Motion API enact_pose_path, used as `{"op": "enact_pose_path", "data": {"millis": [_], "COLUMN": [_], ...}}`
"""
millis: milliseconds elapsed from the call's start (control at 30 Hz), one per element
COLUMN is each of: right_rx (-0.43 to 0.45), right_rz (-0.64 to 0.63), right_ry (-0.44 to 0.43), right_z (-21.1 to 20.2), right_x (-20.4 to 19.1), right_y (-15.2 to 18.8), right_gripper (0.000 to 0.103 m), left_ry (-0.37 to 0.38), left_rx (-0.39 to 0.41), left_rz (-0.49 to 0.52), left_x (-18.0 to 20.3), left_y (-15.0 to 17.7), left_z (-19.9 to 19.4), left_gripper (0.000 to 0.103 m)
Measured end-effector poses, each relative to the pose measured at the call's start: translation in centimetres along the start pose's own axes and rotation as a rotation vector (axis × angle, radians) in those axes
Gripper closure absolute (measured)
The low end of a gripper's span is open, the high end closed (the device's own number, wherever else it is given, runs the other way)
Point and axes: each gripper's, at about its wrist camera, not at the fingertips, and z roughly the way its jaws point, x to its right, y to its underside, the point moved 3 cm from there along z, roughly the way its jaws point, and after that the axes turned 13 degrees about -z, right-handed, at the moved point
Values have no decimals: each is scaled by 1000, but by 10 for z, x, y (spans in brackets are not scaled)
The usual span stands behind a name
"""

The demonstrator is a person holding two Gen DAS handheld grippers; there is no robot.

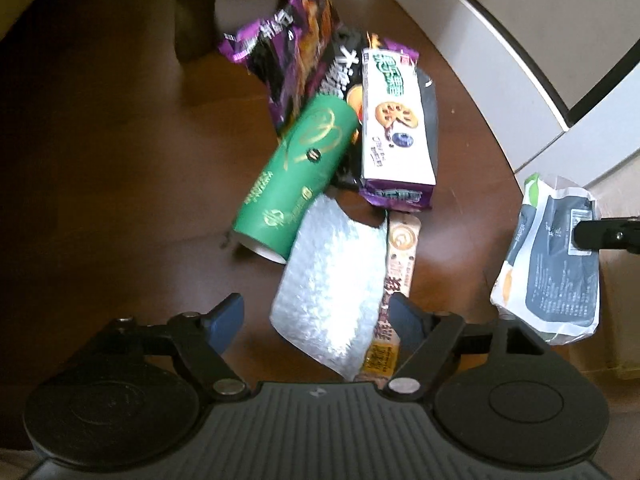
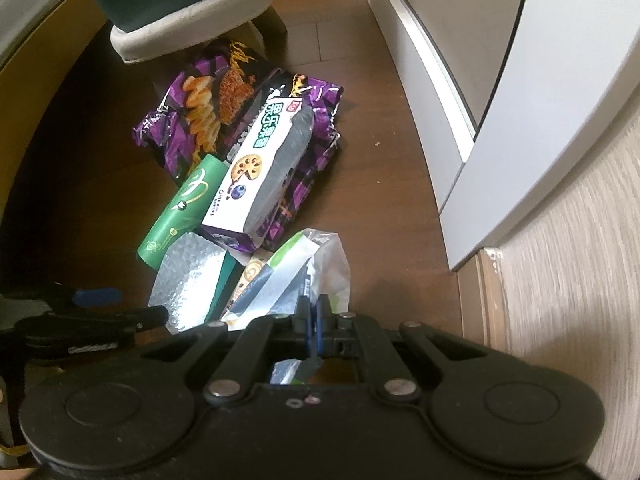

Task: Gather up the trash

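— Trash lies in a heap on the dark brown wooden floor point(image 1: 100, 152). What sits furthest left?

— A green paper cup with gold print point(image 1: 294, 178), tipped on its side, its open rim toward the camera. Behind it is a crumpled purple snack bag point(image 1: 280, 64), and leaning over both is a white biscuit box with a green label point(image 1: 394, 120).

— And nearer the left gripper point(image 1: 316, 320)?

— A silver bubble-foil pouch point(image 1: 332, 280) with a narrow tan printed wrapper point(image 1: 402, 264) along its right edge. The gripper stands wide, its blue-padded fingers point(image 1: 226, 316) apart on either side of the pouch's lower end (the right pad is at the tan wrapper's edge; I cannot tell whether it touches it). No pad presses on anything.

— The right gripper point(image 2: 314, 312)?

— Closed tight on a white plastic packet with a dark grey panel and green corner point(image 2: 304, 272), pinched at its edge. In the left wrist view the packet hangs at the far right, apart from the heap, beside a white cabinet point(image 1: 500, 20).

— Anything behind?

— A grey upholstered seat base point(image 2: 192, 24), just past the purple bag.
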Motion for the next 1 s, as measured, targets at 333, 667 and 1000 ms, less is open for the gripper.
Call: {"op": "enact_pose_path", "data": {"millis": [333,667,1000], "right_rx": [-23,-48,-57], "right_rz": [-2,-18,-21], "right_ry": [13,21,32], "right_z": [2,7,10], "right_x": [2,4,5], "right_y": [3,7,9], "right_gripper": [101,101,101], "left_ry": [-13,-76,-131], "left_rx": [-79,-118,-98], "left_rz": [113,145,162], "left_x": [22,21,24], "left_y": [7,-3,-8], "left_z": [43,79,77], "left_gripper": [24,24,64]}}
